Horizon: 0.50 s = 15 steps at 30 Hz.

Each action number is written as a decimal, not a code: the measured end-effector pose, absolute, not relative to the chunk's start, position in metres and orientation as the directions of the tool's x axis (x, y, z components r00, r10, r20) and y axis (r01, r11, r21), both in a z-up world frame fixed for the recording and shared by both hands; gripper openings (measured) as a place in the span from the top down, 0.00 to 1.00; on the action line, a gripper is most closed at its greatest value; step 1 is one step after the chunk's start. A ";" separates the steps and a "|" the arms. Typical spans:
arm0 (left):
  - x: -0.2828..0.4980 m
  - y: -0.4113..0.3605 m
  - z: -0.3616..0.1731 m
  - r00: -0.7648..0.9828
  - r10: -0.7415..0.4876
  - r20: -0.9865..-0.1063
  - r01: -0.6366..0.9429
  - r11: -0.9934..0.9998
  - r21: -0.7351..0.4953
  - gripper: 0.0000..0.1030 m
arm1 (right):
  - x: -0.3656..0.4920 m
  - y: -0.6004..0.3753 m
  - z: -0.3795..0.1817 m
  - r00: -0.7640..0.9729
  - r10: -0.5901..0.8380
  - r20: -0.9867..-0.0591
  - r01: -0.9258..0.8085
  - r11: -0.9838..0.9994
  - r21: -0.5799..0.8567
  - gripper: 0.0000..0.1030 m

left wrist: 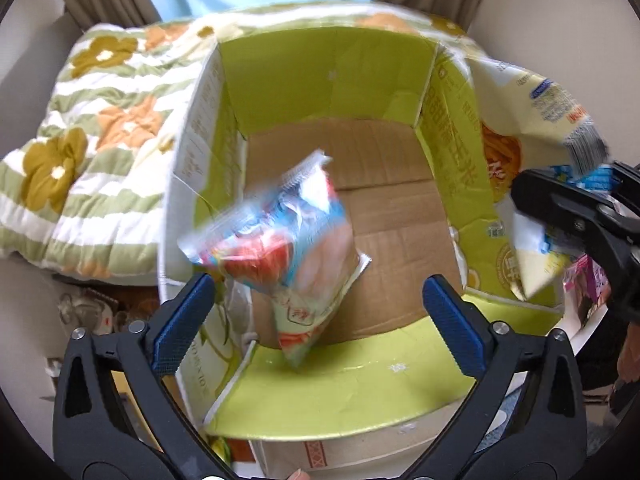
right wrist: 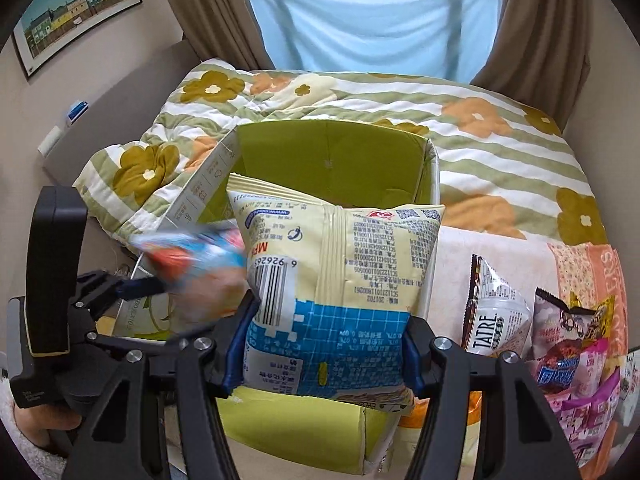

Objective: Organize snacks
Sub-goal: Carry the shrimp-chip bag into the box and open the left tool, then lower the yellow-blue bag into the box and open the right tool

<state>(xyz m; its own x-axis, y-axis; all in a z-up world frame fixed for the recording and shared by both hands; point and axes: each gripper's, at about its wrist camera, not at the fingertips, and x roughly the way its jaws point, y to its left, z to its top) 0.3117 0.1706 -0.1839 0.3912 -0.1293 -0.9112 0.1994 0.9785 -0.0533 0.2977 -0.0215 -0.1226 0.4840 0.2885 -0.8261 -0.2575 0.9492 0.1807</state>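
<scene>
A blurred red-and-blue snack packet (left wrist: pixel 280 248) is seen inside the green carton (left wrist: pixel 332 76) between the spread left gripper (left wrist: pixel 320 320), while a cream chip bag (right wrist: pixel 340 280) is pinched by the right gripper (right wrist: pixel 320 360), more snack packets (right wrist: pixel 560 352) lying right.

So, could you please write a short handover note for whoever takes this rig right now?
Left hand-held gripper: open, nothing held; a blurred red-and-blue snack bag is between its fingers, over the box.
Right hand-held gripper: shut on the cream-and-blue chip bag, above the green cardboard box.
Done: box floor bare apart from that falling bag.
Left: drop the chip bag in, then the loose snack packets to the right of the box.
</scene>
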 end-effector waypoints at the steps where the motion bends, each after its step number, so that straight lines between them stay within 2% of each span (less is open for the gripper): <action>1: 0.310 0.173 -0.182 0.395 -0.128 -0.910 0.197 0.979 -0.052 0.00 | 0.299 -0.022 -0.121 0.489 0.292 -0.822 -0.263 0.948 0.181 0.45; 8: 0.293 0.198 -0.161 0.464 -0.118 -0.878 0.113 0.991 -0.073 0.00 | 0.292 -0.002 -0.117 0.495 0.324 -0.806 -0.349 0.924 0.157 0.45; 15: 0.282 0.213 -0.158 0.485 -0.110 -0.868 0.065 0.994 -0.090 0.00 | 0.296 0.020 -0.141 0.446 0.289 -0.847 -0.389 0.915 0.107 0.45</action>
